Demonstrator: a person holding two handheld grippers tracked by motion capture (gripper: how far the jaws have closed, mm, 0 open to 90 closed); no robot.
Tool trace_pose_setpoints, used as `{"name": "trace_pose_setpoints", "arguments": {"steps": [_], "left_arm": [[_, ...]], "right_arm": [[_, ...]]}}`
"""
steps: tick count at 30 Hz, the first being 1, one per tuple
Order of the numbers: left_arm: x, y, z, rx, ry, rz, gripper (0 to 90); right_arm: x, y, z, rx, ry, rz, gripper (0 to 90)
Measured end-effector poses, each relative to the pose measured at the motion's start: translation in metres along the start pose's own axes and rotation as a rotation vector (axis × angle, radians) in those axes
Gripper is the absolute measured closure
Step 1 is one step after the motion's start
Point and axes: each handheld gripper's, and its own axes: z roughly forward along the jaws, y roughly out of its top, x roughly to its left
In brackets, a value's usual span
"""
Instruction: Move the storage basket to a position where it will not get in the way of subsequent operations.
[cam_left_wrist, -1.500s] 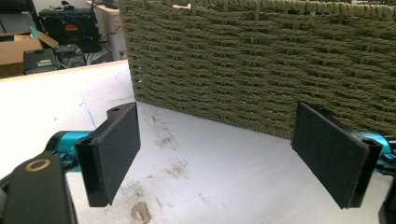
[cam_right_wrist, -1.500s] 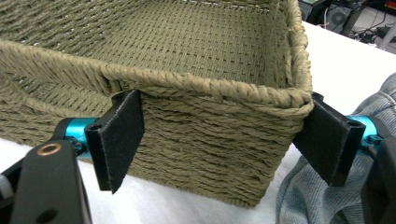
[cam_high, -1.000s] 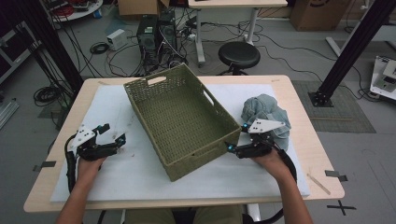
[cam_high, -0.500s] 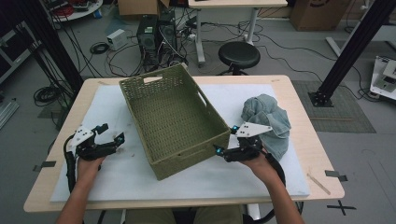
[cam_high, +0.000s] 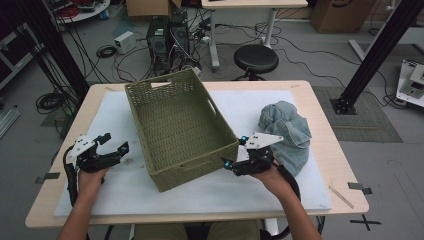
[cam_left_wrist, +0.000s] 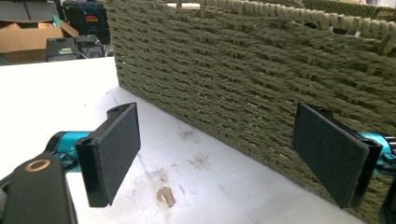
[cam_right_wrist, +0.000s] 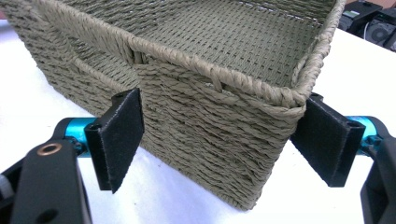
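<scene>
Basket: a woven olive-green basket (cam_high: 182, 132) stands upright on the white mat (cam_high: 150, 192) of the worktop (cam_high: 327, 120), turned at an angle to the worktop's edges, its inside bare.
Right claw: the right claw (cam_high: 233, 152) sits at the basket's near right corner; in the right gripper view its jaws are spread wide, one on each side of that corner (cam_right_wrist: 280, 100), with the right jaw just beside the rim and the left jaw in front of the wall, and it cannot be told whether either touches.
Left claw: the left claw (cam_high: 114, 142) is held over the mat, left of the basket; in the left gripper view its jaws are spread apart and pinch nothing, and they face the basket's long woven side (cam_left_wrist: 243, 70).
Cloth: a crumpled blue-grey cloth (cam_high: 287, 132) lies on the mat to the right of the basket, just behind the right hand (cam_high: 267, 172).
Mat: brown smudges (cam_left_wrist: 166, 193) mark it near the left claw.
</scene>
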Motion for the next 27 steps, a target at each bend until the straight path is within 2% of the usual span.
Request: {"name": "trace_pose_setpoints", "arguments": {"steps": [7,9,19,24,27], "left_arm": [[0.000,0.000,0.000,-0.001,-0.001,-0.004,15.7],[0.001,0.000,0.000,-0.005,0.001,-0.009,15.7],[0.006,0.006,-0.007,-0.034,0.034,-0.027,15.7],[0.008,0.010,-0.011,-0.048,0.041,-0.035,15.8],[0.012,0.016,-0.016,-0.049,0.040,-0.060,16.4]], "right_arm": [[0.003,0.002,0.004,-0.006,0.015,-0.007,21.0],[0.005,0.003,0.008,-0.015,0.033,-0.006,20.9],[0.017,0.010,0.020,-0.017,0.082,-0.024,20.9],[0.025,0.014,0.026,-0.020,0.122,-0.035,21.0],[0.035,0.019,0.033,-0.014,0.158,-0.064,21.0]]}}
